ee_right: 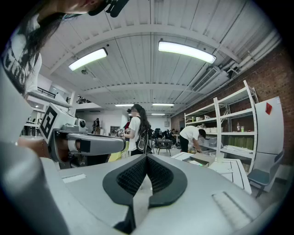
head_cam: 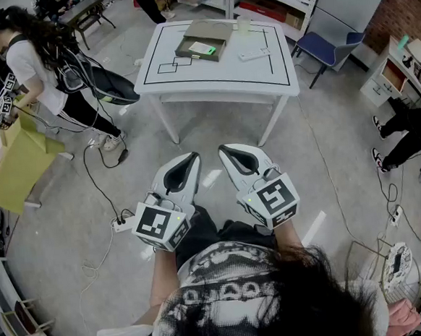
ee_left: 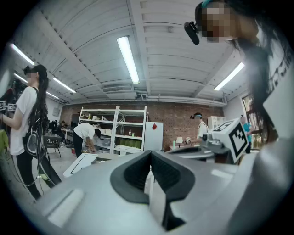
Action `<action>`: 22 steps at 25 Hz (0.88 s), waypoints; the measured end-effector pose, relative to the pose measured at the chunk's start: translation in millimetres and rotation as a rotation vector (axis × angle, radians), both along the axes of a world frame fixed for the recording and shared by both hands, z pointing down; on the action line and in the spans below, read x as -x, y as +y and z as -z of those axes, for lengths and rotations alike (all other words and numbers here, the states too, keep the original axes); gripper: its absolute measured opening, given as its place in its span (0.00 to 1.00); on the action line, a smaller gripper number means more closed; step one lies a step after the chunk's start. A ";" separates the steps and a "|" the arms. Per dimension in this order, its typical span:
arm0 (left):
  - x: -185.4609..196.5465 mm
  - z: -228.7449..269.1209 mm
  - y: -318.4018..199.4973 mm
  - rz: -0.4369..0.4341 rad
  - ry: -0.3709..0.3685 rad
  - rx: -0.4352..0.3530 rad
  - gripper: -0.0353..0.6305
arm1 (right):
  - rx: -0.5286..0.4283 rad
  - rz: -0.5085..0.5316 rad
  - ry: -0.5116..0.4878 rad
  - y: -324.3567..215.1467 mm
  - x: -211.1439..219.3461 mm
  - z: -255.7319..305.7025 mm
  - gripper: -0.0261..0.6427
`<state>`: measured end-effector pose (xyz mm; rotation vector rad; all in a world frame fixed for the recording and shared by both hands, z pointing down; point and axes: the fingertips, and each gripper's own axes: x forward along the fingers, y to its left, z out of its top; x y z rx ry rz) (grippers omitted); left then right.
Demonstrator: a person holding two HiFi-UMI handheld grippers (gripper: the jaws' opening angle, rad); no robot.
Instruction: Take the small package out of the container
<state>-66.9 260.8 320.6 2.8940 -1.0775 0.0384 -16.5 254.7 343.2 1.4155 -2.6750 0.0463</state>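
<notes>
The container (head_cam: 200, 40), a flat grey-brown box with its tray pulled out, lies on a white table (head_cam: 211, 80) far ahead. A small white package with a green edge (head_cam: 203, 50) rests in the tray. Both grippers hang close to my body, well short of the table. In the head view the left gripper (head_cam: 194, 156) and the right gripper (head_cam: 223, 149) point forward side by side. Both are shut with nothing between the jaws. The right gripper view shows its shut tips (ee_right: 147, 158) and the container (ee_right: 207, 159) in the distance. The left gripper's tips (ee_left: 150, 153) also meet.
A white flat device (head_cam: 254, 53) and a cup (head_cam: 243, 25) also sit on the table. A person with a yellow box (head_cam: 14, 161) stands at left. Cables and a power strip (head_cam: 120, 223) lie on the floor. A blue chair (head_cam: 324, 46) is right of the table.
</notes>
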 end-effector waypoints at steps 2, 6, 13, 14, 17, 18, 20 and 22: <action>-0.5 -0.5 3.8 0.002 -0.002 0.002 0.05 | 0.001 0.003 0.000 3.7 -0.3 -0.5 0.04; -2.6 -4.6 10.3 0.008 -0.010 0.011 0.05 | 0.002 0.010 -0.022 9.9 -2.2 -1.5 0.04; -8.6 -8.0 17.8 0.017 -0.017 0.023 0.05 | 0.025 0.047 -0.053 16.9 -4.2 -9.9 0.04; -9.2 -8.1 17.8 0.019 -0.018 0.026 0.05 | 0.029 0.050 -0.054 16.7 -4.4 -11.1 0.04; -8.6 -9.7 17.3 0.028 -0.026 0.038 0.05 | 0.041 0.057 -0.064 15.1 -4.1 -12.7 0.04; -8.1 -10.0 17.0 0.030 -0.028 0.040 0.05 | 0.044 0.060 -0.068 14.9 -3.6 -13.4 0.04; -6.9 -10.7 15.6 0.034 -0.032 0.042 0.05 | 0.049 0.065 -0.073 14.3 -2.3 -15.5 0.04; -5.6 -13.0 12.3 0.039 -0.037 0.045 0.05 | 0.053 0.068 -0.075 11.5 -1.4 -18.5 0.04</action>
